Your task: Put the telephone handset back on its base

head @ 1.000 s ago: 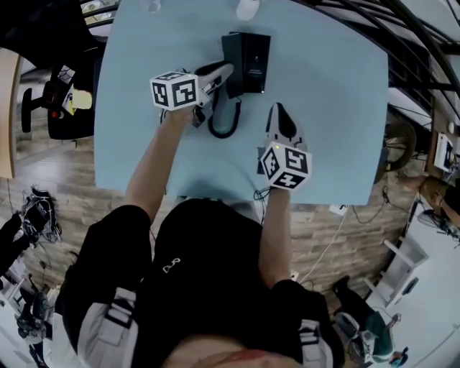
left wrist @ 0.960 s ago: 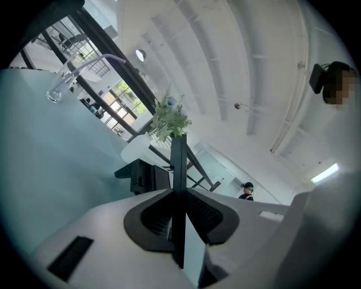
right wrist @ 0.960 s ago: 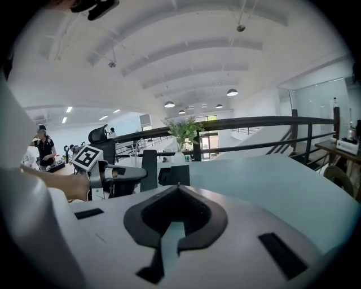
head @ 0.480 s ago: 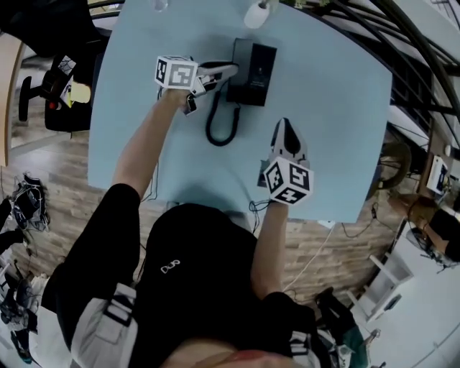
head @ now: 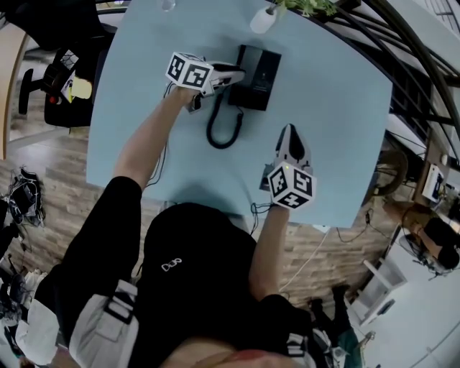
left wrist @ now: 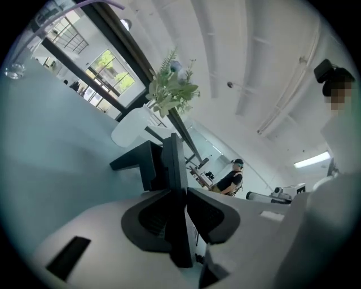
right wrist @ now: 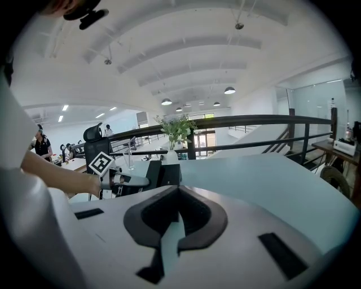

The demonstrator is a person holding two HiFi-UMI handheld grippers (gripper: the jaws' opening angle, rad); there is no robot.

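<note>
The black telephone base [head: 264, 66] stands at the far middle of the pale blue table [head: 338, 108]. The handset [head: 237, 85] lies along the base's left side, and its cord [head: 223, 134] loops toward me. My left gripper [head: 236, 72] reaches in from the left. In the left gripper view the handset's [left wrist: 172, 169] thin black edge fills the gap between the jaws [left wrist: 183, 217], which are opening. The base [left wrist: 137, 162] shows just beyond. My right gripper [head: 290, 138] hovers near the table's front right, shut and holding nothing [right wrist: 177, 217]. It faces the base [right wrist: 167, 174] and the left gripper [right wrist: 127, 180].
A white pot with a green plant [head: 261, 19] stands just behind the telephone, and a clear glass [head: 167, 5] sits at the far left edge. A black railing [head: 402, 65] runs along the table's right side. An office chair [head: 50, 108] stands on the floor to the left.
My left gripper has stayed on the handset at the base's left side and the handset has settled along it. The right gripper has barely moved. The head view has shifted a little.
</note>
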